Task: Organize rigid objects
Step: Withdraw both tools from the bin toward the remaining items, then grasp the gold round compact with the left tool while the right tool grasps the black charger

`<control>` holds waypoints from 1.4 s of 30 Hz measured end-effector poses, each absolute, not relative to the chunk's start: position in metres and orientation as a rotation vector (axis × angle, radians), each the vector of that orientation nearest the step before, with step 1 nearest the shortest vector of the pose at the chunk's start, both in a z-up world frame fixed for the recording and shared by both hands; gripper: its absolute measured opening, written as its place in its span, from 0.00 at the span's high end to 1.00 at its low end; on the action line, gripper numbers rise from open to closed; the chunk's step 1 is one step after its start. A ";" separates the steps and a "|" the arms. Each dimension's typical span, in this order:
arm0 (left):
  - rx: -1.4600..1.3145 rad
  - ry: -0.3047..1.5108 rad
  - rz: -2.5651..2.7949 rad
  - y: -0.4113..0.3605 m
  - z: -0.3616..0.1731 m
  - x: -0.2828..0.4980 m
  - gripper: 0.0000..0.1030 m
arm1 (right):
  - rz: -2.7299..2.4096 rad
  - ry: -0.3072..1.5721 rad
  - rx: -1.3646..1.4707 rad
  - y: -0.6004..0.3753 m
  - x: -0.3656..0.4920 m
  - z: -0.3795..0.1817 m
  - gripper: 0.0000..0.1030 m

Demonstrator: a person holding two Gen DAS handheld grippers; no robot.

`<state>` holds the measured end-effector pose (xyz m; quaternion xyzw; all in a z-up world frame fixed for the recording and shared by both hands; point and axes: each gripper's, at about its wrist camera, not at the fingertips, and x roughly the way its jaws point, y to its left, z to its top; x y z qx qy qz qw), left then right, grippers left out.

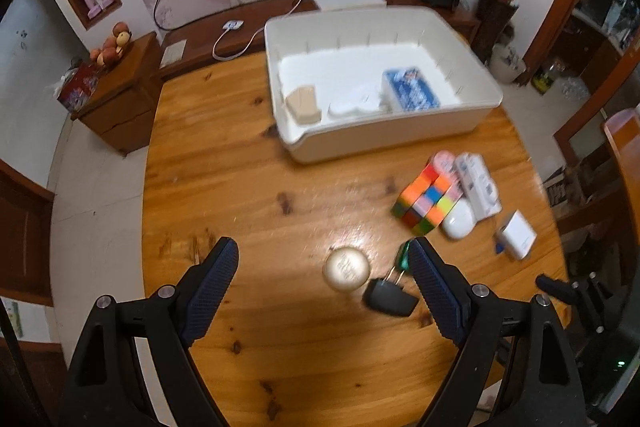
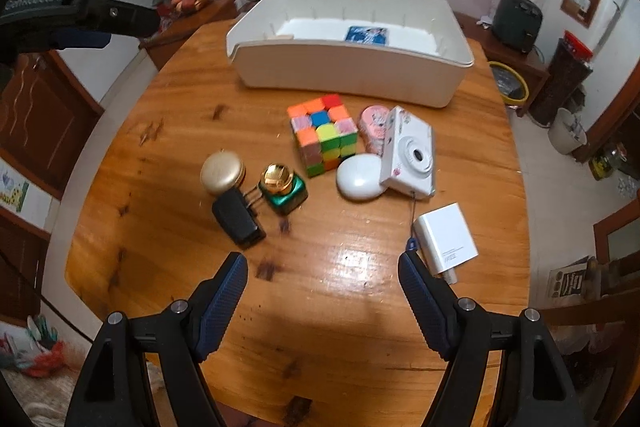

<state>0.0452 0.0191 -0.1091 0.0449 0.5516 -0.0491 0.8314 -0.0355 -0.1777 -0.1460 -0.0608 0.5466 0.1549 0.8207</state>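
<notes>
Left gripper [image 1: 322,259] jaws wide apart, empty, hovering w/ gold round compact [image 1: 346,268] between them at lower centre. Right gripper [image 2: 322,269] also spread, gripping nothing, over bare table [image 2: 340,307]

My left gripper [image 1: 322,269] hangs with jaws apart above a wooden tabletop [image 1: 224,187]. Between its fingers sit a round gold compact [image 1: 346,268] and a black plug adapter [image 1: 390,297], touching. Farther right lie a colourful puzzle cube [image 1: 425,203], a white camera [image 1: 478,185] and a white charger [image 1: 517,234]. Beyond stands a white bin [image 1: 384,135] holding a blue packet [image 1: 411,89].
</notes>
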 end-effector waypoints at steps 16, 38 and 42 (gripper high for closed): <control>0.369 1.328 -0.456 0.028 -0.212 0.056 0.14 | 0.288 1.242 -0.066 -0.124 -0.050 -0.189 0.24; 0.625 1.228 -0.812 -0.012 -0.266 0.046 0.19 | -0.024 1.171 0.189 -0.085 -0.059 -0.242 0.23; 0.603 1.205 -0.812 -0.009 -0.261 0.045 0.40 | -0.068 1.141 0.163 -0.080 -0.061 -0.242 0.22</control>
